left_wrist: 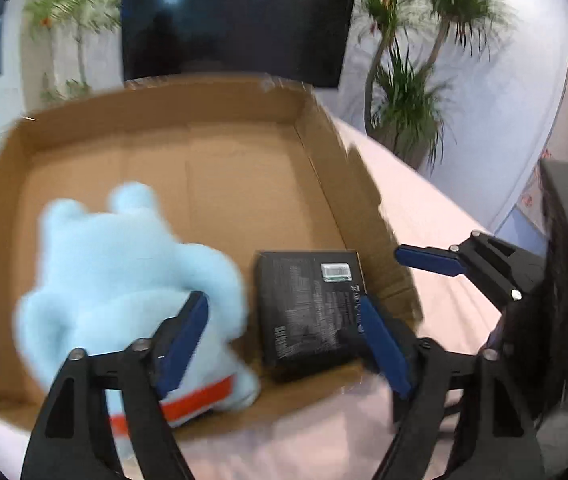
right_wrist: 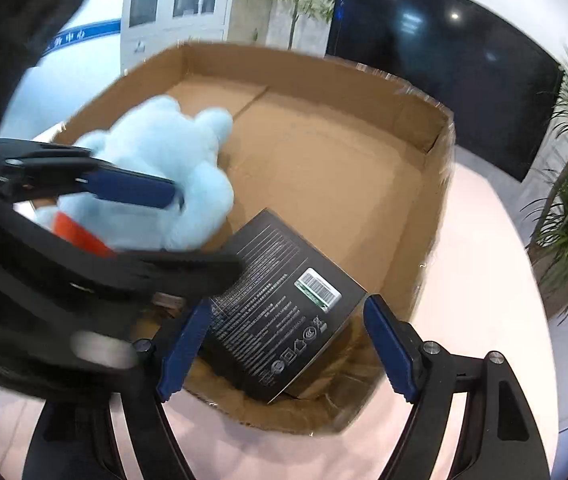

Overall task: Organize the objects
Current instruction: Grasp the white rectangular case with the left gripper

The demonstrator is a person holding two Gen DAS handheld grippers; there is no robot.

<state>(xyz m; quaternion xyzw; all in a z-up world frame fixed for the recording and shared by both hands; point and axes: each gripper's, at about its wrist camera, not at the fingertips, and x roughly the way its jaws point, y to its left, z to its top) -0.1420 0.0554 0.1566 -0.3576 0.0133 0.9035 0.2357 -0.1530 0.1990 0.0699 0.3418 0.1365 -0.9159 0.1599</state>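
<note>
The blue plush toy point(left_wrist: 123, 280) is motion-blurred, its face unseen; the black box's point(right_wrist: 279, 312) small print is illegible, and its lower corner hides behind the cardboard box's point(right_wrist: 324, 412) near wall

The plush toy point(left_wrist: 123, 280) and black box point(left_wrist: 308, 308) crowd the cardboard box's point(left_wrist: 324, 128) near side; its far floor lies open.
</note>
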